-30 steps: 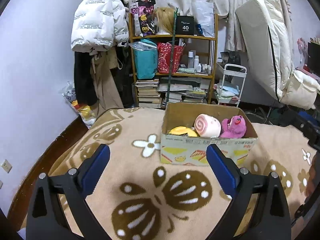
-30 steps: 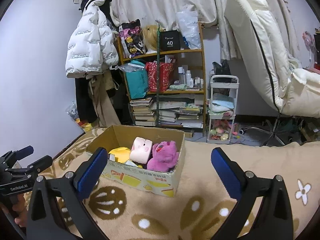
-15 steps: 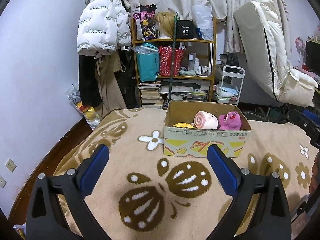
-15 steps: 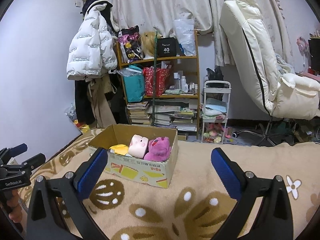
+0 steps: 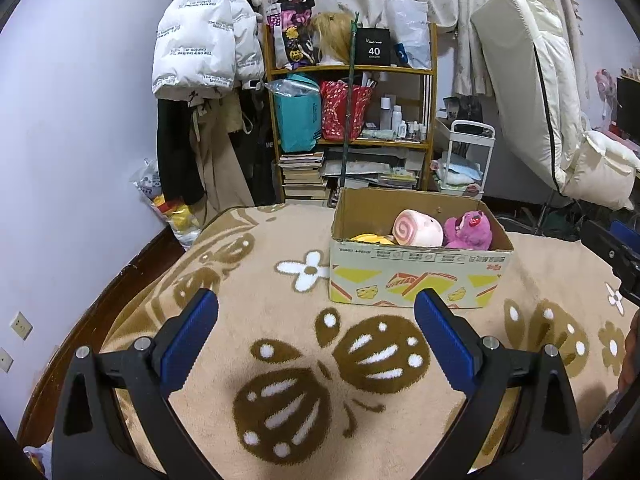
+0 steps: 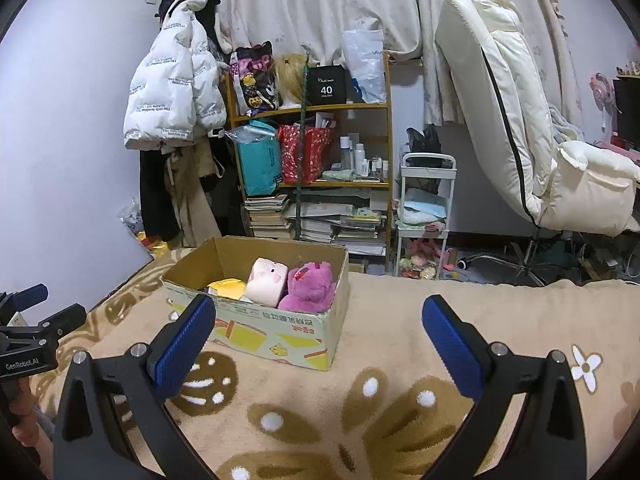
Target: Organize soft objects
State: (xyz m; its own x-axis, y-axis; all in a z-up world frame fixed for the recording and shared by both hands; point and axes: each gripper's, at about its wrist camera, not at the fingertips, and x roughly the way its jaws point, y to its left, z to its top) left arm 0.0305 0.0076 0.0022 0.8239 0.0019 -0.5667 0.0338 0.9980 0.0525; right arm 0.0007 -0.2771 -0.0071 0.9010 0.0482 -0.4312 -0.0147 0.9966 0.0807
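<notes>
I hold my left claw [image 5: 316, 320] and right claw [image 6: 318, 322] spread apart and empty above the blanket [image 5: 248, 280]; the box [image 5: 416, 276] with three plush toys sits ahead of both.

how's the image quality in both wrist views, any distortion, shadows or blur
Left wrist view: strong fisheye bending with black corners; a soft shadow lies on the blanket between the left gripper fingers; the cardboard box is sharp. Right wrist view: same bending, the white chair leans; even indoor light, no glare; the purple plush bear and right gripper are in focus.
</notes>
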